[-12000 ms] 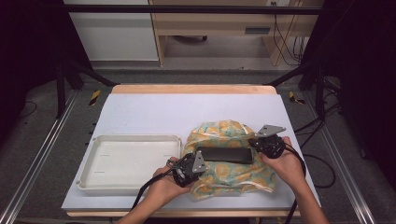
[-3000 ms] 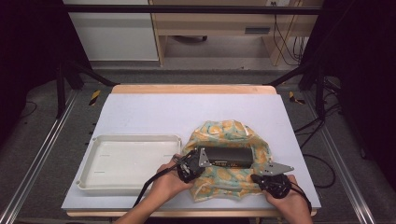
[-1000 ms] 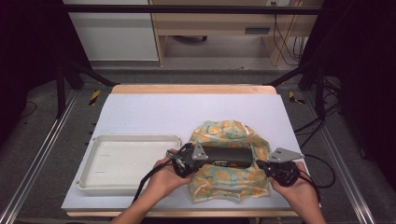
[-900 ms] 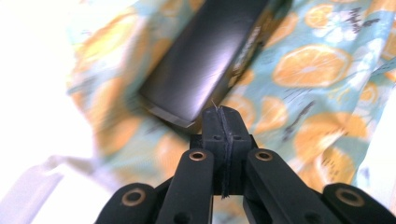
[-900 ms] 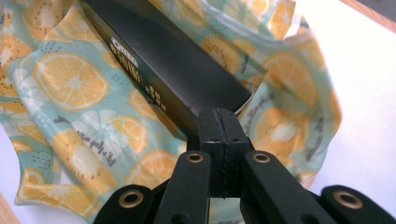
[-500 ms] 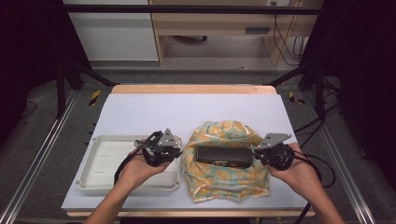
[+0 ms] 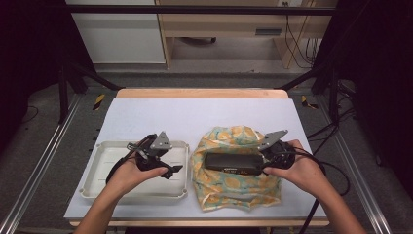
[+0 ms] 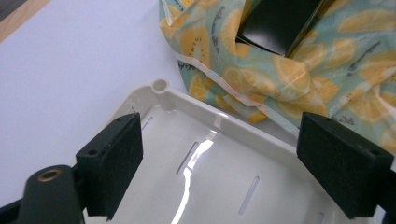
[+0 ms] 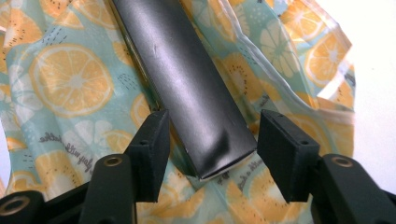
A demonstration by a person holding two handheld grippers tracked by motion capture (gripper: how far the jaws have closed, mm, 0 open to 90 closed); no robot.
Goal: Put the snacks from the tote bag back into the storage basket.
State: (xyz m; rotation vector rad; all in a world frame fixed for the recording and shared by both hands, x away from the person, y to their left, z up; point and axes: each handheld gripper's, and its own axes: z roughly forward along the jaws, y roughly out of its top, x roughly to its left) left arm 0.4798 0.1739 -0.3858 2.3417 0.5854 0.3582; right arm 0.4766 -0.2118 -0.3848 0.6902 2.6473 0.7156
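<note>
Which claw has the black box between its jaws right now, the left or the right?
The right claw: the end of the black box sits between its open jaws, above the lemon-print cloth. The left claw is open over the white tray.

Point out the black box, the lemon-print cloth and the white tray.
Black box [image 9: 187, 84]: right gripper view, middle of its top face.
Cloth [image 7: 238, 187]: high view, near part in front of the box.
Tray [image 8: 243, 130]: left gripper view, rim beside the cloth.
</note>
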